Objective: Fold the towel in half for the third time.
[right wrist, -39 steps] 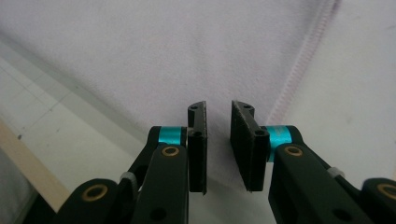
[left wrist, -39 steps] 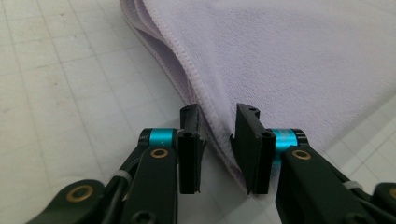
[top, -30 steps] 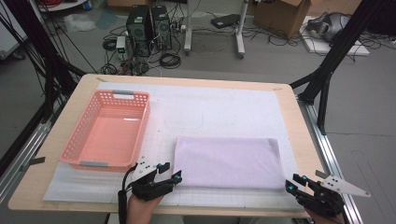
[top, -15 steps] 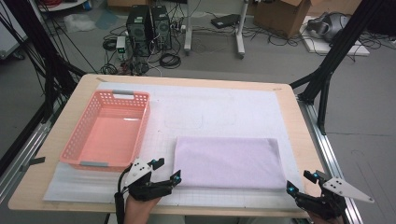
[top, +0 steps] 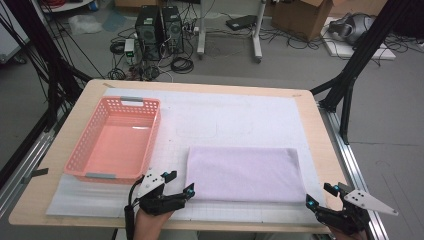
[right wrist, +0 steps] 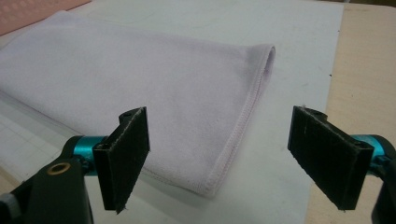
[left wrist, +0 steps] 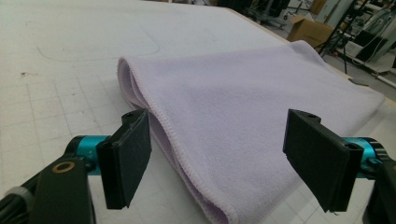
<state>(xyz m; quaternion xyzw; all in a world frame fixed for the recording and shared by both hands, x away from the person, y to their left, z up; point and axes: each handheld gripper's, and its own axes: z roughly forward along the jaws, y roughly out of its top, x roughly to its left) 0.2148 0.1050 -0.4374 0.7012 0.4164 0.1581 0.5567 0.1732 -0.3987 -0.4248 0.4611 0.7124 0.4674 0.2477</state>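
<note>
High view: towel (top: 243,173) lies between both hand-held grippers.

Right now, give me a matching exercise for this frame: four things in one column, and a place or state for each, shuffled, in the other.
Things:
1. towel
2. basket
3. left gripper
4. right gripper

Places or states:
A. open at the towel's near right corner
B. pink, standing on the table's left side
C. folded flat, lilac, right of the basket
D. open at the towel's near left corner

Pairs: 1-C, 2-B, 3-D, 4-A
</note>
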